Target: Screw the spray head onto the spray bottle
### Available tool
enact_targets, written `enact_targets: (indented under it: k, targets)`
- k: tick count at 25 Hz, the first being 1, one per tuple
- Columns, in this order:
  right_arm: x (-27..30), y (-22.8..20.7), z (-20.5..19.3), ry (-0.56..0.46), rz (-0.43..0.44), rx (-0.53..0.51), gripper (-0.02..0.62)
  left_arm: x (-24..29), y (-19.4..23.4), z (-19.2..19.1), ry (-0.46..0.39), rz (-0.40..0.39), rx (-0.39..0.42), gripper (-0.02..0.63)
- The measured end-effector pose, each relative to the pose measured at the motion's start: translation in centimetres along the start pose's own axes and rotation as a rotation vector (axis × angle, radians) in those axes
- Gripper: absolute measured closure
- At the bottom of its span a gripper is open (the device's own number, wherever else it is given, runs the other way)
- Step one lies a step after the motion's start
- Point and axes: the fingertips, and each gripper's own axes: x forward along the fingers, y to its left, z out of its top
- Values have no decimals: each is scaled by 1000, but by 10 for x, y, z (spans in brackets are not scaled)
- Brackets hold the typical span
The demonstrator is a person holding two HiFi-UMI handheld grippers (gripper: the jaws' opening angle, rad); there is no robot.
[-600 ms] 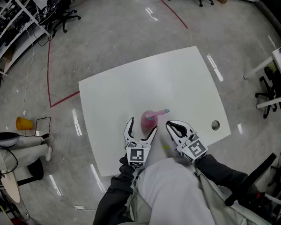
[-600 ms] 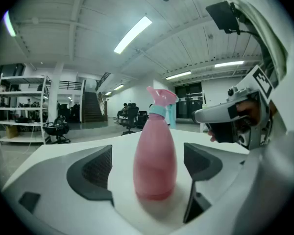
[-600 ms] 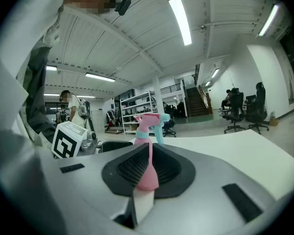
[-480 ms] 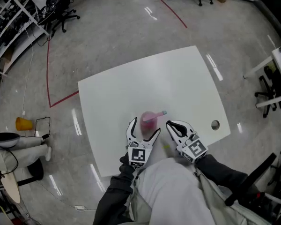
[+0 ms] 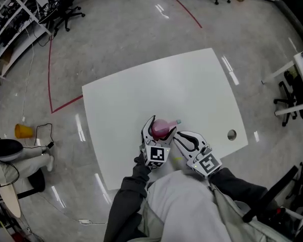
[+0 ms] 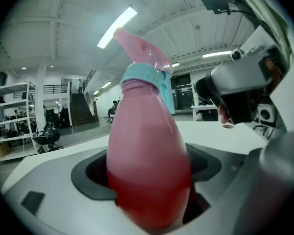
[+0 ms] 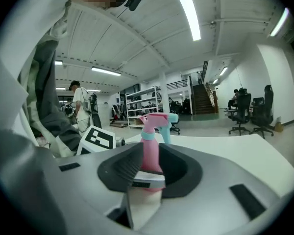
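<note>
White surface (image 5: 166, 84) carries the pink bottle (image 6: 147, 170), spray head (image 6: 139, 48) on top, gripped by my left tool (image 5: 163, 127), my right tool (image 5: 178, 136) closed at its 4 o'clock.

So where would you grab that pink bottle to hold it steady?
Grip the bottle round its wide lower body, level from the person's side, a jaw on each flank: it stands upright, and the head on top is left free. The left gripper straddles it so.
</note>
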Motion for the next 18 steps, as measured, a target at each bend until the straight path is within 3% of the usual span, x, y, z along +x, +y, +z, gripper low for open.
enact_targets:
  k: [1,2,8,12,15,17,18]
  targets:
    - [2,4,5,5,9,2,472,0,0,2,2,14,7,170]
    - [4,8,10,5,13,1,436,-3,1,4,7,35,17,170]
    - [14,1,63,-36,-91,-13,404,-25,-3,26,-7,186,72,173]
    - [25,22,83,-20,-35,-92,343,-42,-5,44,-43,248,159,175]
    - [32,35,80,60,-10,-179,337,-48,-12,53,-58,232,242,175]
    - [34,37,79,70,-8,-241,345,-48,-22,62,-93,170,203,175]
    - [32,39,81,58,4,-280,438,-49,-26,68,-112,137,174,175]
